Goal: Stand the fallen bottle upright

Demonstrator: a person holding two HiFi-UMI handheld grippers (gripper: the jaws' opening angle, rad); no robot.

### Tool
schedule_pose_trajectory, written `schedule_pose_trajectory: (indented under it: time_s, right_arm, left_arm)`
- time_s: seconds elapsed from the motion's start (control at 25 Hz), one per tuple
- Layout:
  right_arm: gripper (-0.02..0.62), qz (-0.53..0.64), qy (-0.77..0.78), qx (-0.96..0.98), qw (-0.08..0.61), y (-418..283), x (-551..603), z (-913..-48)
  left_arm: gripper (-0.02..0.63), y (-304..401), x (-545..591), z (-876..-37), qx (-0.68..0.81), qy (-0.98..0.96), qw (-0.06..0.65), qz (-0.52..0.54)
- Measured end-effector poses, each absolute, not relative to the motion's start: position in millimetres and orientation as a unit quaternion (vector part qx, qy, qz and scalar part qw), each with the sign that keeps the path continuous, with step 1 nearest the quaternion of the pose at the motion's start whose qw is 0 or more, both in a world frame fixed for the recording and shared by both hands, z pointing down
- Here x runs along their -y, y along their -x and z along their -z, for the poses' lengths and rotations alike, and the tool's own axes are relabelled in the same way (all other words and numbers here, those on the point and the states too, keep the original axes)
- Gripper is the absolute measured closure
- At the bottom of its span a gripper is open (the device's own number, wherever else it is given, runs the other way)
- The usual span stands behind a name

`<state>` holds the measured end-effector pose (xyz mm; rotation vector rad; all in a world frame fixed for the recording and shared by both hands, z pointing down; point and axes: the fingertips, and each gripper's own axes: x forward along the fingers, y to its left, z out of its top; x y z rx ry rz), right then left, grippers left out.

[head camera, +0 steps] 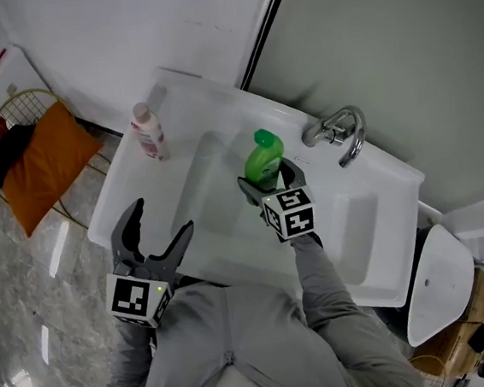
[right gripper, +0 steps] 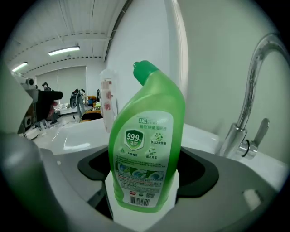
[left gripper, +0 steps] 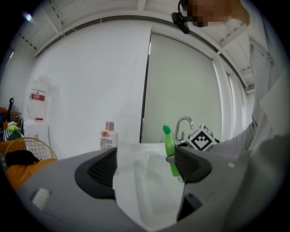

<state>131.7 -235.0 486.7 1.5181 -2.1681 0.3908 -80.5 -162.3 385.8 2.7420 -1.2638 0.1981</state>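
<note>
White walls back a white washbasin surface [head camera: 385,178]. Over its basin [head camera: 212,196] you have the green bottle [head camera: 264,160], pinched at its lower body by your right claw [head camera: 270,180]. In the right gripper view the pads press on both sides of the label, and the jaws stand wide to take the bottle's width.

From the head view you see only the cap and shoulders. The lower body is hidden behind the claw and its marker cube [head camera: 290,212], so you cannot tell whether the base touches the basin. In the left gripper view the bottle's lower half is cut off by that claw's right jaw.

The bottle's long axis runs close to upright, cap on top. Its bent neck leans left in the right gripper view.

Just beyond the bottle, to the far right, stands the tap [head camera: 339,131]. At the far left corner of the surface a small white bottle [head camera: 147,131] stands upright, well apart from the green one. Your left claw [head camera: 160,218] hangs at the near left edge, its jaws spread with only the basin showing between them. On the floor to the left, an orange cushion [head camera: 45,157] lies in a wire basket [head camera: 25,92].
</note>
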Motion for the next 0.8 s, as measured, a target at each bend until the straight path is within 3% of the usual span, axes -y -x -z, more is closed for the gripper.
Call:
schedule_pose_trajectory:
  time_s: [0.28,0.8]
  right_arm:
    - [0.163,-0.112,-0.581,0.787,0.175,-136,272,-447]
    - [0.161,-0.064,-0.614,0.775,0.132,-152,334,-419]
  left_arm:
    - [0.178,92,153,-390,0.431,-0.897,0.063,-0.075]
    - [0.178,90,149,-394,0.436,-0.888,0.098,-0.108]
